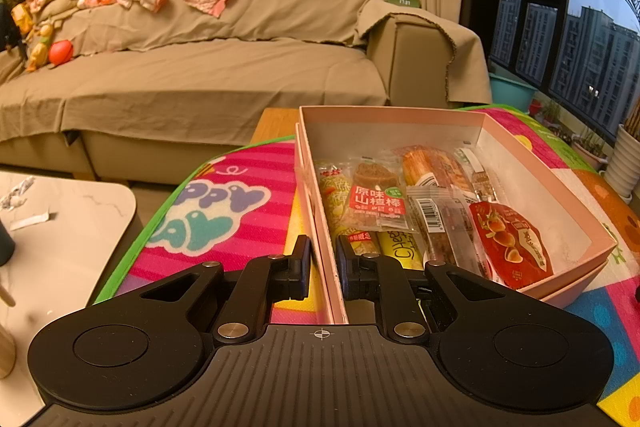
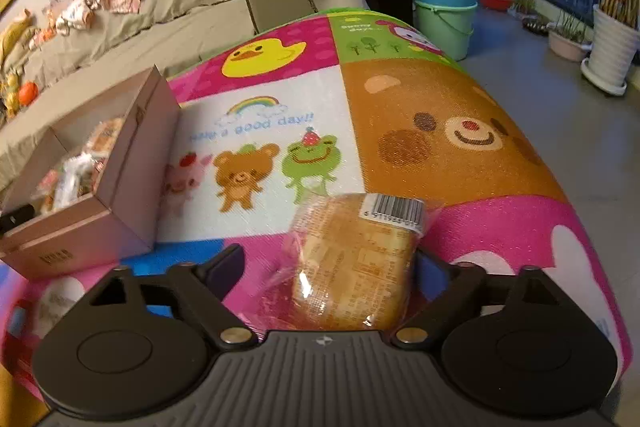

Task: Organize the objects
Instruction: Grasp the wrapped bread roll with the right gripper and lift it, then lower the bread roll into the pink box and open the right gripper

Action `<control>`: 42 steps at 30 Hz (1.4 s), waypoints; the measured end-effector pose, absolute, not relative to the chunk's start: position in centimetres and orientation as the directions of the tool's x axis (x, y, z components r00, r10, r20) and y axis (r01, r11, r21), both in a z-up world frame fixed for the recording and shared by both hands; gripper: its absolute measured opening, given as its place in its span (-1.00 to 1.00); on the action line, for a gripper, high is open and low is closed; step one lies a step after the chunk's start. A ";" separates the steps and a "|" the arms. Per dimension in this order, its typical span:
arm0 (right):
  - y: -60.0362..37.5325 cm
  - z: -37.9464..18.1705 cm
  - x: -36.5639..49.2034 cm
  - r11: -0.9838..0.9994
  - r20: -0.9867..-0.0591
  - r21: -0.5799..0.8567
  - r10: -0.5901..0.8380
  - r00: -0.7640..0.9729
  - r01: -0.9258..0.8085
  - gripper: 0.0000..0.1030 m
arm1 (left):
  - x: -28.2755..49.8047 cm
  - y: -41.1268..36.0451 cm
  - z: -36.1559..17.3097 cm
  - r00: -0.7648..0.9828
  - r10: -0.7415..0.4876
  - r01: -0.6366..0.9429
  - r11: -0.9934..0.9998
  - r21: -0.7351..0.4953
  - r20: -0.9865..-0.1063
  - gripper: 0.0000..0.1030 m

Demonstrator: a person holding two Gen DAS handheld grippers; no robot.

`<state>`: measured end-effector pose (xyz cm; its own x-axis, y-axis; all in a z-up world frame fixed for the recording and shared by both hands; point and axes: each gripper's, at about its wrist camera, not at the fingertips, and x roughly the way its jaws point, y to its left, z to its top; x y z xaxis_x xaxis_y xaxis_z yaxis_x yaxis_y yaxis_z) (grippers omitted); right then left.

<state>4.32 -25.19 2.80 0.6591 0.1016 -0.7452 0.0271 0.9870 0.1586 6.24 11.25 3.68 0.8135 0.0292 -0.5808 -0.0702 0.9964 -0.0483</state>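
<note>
Between the right gripper's (image 2: 334, 269) wide jaws, wrapped bread (image 2: 354, 261) lies lengthwise, barcode end away.

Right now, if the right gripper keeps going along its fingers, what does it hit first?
The wrapped bread, already lying between the open fingers of the right gripper. Beyond it lies only the play mat; depth is uncertain.

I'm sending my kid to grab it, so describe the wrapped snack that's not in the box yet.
Find the colourful cartoon play mat covering the table, with the open pink cardboard box on it. The clear-wrapped golden bread bun lies alone on the mat beside the box, below the frog picture. Unlike the other snacks, it is outside the box, barcode sticker showing.
</note>
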 end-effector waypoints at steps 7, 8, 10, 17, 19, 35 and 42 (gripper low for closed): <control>-24.3 3.7 3.1 0.986 -0.752 0.145 0.161 0.639 -0.078 0.17 | 6.2 11.2 3.7 0.813 0.029 -0.070 0.996 -0.048 -0.581 -0.69; -24.0 3.9 2.8 0.987 -0.751 0.134 0.162 0.640 -0.093 0.17 | 6.2 11.3 3.7 0.813 0.029 -0.070 0.996 -0.048 -0.581 -0.69; -23.5 4.5 2.2 0.984 -0.748 0.126 0.175 0.640 -0.122 0.17 | 6.2 11.3 3.7 0.813 0.029 -0.070 0.996 -0.048 -0.581 -0.69; -21.5 8.6 1.1 0.956 -0.704 0.160 0.286 0.650 -0.247 0.17 | 6.2 11.3 3.7 0.814 0.029 -0.070 0.996 -0.049 -0.580 -0.69; -20.4 10.9 0.9 0.949 -0.664 0.137 0.301 0.684 -0.285 0.17 | 6.2 11.3 3.7 0.814 0.029 -0.070 0.996 -0.049 -0.581 -0.69; -10.9 21.4 5.8 0.868 -0.499 0.158 0.482 0.720 -0.472 0.17 | 6.1 11.3 3.5 0.820 0.014 -0.064 0.996 -0.068 -0.572 -0.66; -9.2 18.4 9.6 0.887 -0.592 0.204 0.449 0.670 -0.414 0.17 | 6.1 11.5 3.4 0.824 0.008 -0.062 0.995 -0.076 -0.566 -0.65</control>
